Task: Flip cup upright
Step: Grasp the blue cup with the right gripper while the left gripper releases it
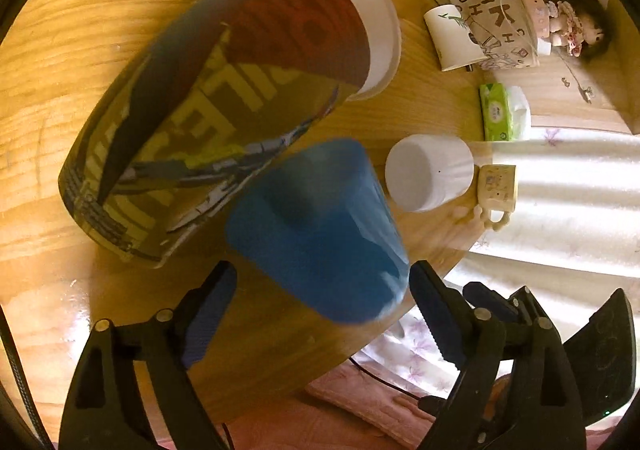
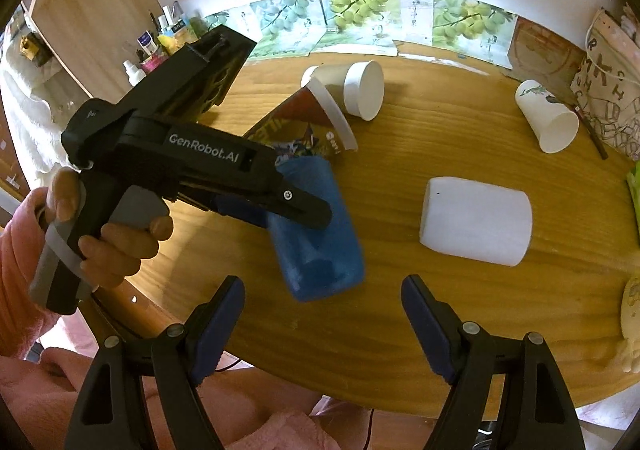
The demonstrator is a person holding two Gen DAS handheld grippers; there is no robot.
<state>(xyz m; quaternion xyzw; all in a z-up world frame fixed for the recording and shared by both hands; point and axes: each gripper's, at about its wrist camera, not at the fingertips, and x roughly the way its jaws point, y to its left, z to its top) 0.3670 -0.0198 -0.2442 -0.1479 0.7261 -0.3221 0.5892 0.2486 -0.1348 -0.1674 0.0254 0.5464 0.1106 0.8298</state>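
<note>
Through the left wrist camera, your left gripper (image 1: 322,284) is spreading its jaws wide around the blue cup (image 1: 320,234), which is blurred and tilted over the wooden table (image 1: 40,98); whether the pads are touching it you cannot tell here. The printed paper cup (image 1: 212,106) beside it is showing large yellow letters too blurred to read. Through the right wrist camera, your left gripper (image 2: 296,206), lettered "GenRobot.AI", is reaching the blue cup (image 2: 320,234) from the left, while your right gripper (image 2: 322,302) is hanging open and empty near the table's near edge.
</note>
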